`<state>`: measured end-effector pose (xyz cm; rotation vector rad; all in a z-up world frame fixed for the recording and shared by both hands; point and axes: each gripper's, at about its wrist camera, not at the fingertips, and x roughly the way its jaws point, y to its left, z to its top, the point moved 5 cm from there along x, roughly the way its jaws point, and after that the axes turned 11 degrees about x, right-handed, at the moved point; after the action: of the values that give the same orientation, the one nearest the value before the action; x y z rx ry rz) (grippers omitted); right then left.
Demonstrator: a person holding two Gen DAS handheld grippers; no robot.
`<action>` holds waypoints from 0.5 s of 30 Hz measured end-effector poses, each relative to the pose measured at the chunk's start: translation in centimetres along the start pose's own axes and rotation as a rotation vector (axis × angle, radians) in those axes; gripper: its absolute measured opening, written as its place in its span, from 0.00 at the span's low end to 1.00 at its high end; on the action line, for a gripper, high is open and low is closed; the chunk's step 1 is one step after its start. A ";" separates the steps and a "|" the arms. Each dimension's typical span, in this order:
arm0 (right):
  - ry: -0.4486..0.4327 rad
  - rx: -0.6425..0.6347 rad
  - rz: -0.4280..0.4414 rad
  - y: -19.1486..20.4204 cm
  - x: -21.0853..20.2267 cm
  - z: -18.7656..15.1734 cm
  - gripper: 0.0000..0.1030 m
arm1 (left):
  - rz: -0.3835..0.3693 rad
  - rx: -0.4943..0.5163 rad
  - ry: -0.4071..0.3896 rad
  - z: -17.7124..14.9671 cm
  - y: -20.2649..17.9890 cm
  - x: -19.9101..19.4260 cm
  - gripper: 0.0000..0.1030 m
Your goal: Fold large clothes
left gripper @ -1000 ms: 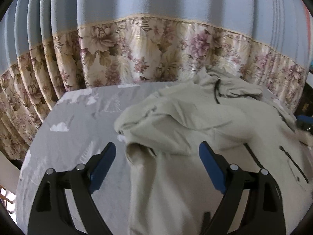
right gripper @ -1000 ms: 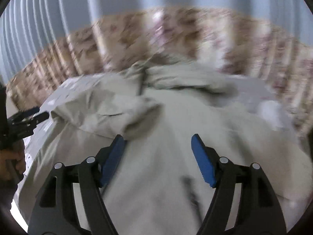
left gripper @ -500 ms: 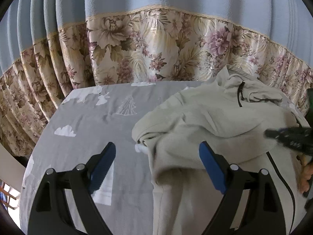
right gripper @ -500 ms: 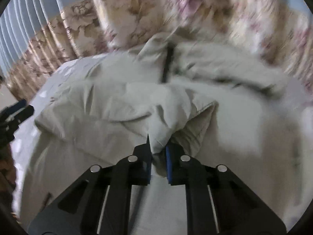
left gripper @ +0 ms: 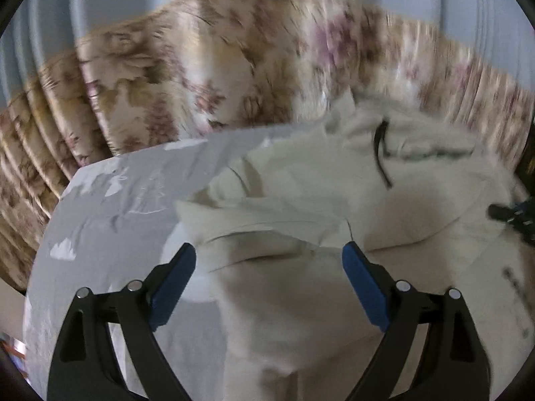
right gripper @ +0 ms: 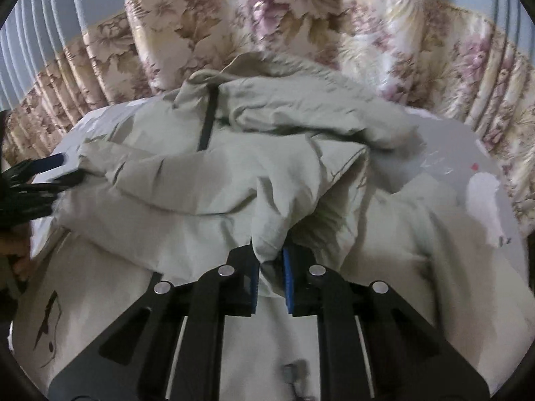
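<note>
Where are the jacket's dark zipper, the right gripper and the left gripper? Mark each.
zipper [right gripper: 208, 123], right wrist view, mid-length.
right gripper [right gripper: 271, 260], right wrist view, between its fingertips.
left gripper [left gripper: 269, 260], left wrist view, between its fingertips.

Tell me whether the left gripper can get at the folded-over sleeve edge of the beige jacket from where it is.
Probably yes. The left gripper is open, and the beige jacket bunches up right between its fingers with nothing in front. The right gripper pinches another fold, well off to the side.

Behind your work surface: pleated curtain [right gripper: 301, 33], pale blue above, floral beige-and-pink band below. Surface wears grey cloth [left gripper: 110, 234] with white cloud and tree prints. Light soft, dim.
</note>
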<state>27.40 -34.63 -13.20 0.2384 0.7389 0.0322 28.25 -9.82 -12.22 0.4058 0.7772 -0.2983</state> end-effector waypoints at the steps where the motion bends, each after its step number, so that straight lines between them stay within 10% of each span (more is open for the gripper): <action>1: 0.002 0.000 0.007 0.2 0.0 0.0 0.13 | 0.035 0.034 0.053 -0.1 -0.2 1.7 0.87; 4: -0.004 -0.004 0.003 0.2 0.1 -0.1 0.15 | 0.134 0.010 0.136 -1.1 2.1 4.8 0.88; 8: 0.013 0.020 -0.007 -0.8 1.5 -0.5 0.20 | 0.087 -0.156 0.143 -3.0 5.7 5.6 0.94; 15: -0.012 -0.001 -0.072 -1.1 1.9 -0.7 0.35 | 0.184 -0.019 0.098 -2.9 4.6 4.8 0.94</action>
<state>28.29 -35.36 -15.17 0.2109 0.7349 -0.0375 31.62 -4.96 -16.44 0.4735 0.8312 -0.0994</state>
